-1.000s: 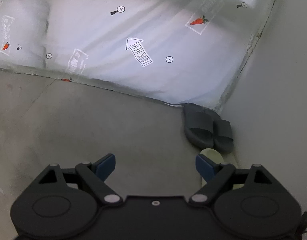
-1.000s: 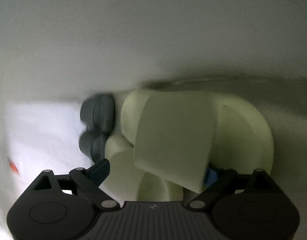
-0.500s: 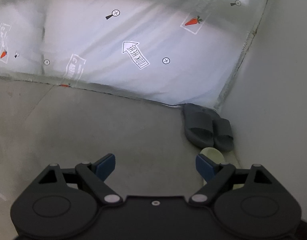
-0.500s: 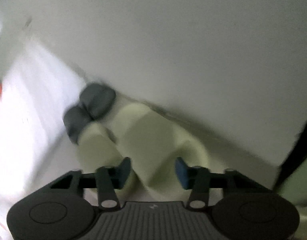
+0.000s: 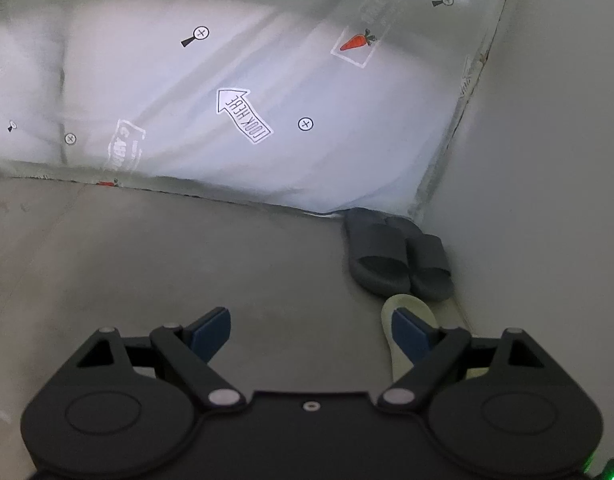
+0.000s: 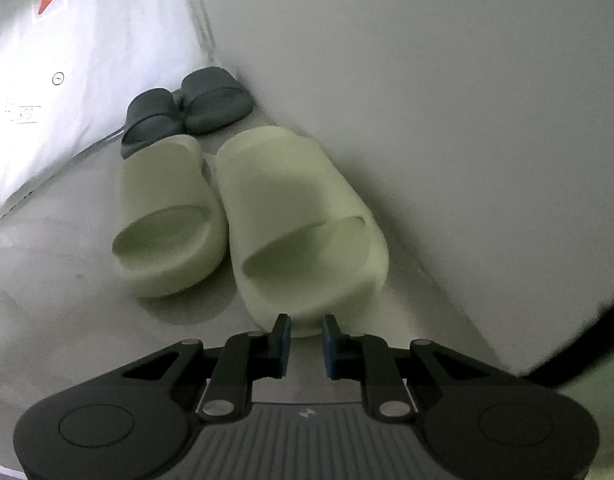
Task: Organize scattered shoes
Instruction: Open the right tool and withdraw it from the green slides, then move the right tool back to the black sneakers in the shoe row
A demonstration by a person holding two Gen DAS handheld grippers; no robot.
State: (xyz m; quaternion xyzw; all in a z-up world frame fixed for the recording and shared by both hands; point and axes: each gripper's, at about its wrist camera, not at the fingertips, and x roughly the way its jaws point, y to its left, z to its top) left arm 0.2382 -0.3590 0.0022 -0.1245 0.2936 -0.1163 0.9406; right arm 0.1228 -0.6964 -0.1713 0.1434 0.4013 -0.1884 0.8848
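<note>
Right claw (image 6: 305, 338) has let go and backed off the pale green slide (image 6: 299, 216), jaws narrowly apart, empty. Both pale slides lie paired by the wall behind the grey slides (image 6: 187, 108). Left claw (image 5: 311, 332) hovers low, wide open, empty.

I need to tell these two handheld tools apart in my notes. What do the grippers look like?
Both are black, with two round discs, silver pivot screws and blue pads on the fingers. The left gripper has a smooth body and a green light at its right corner. The right gripper has a ribbed grey panel with a small logo.
</note>
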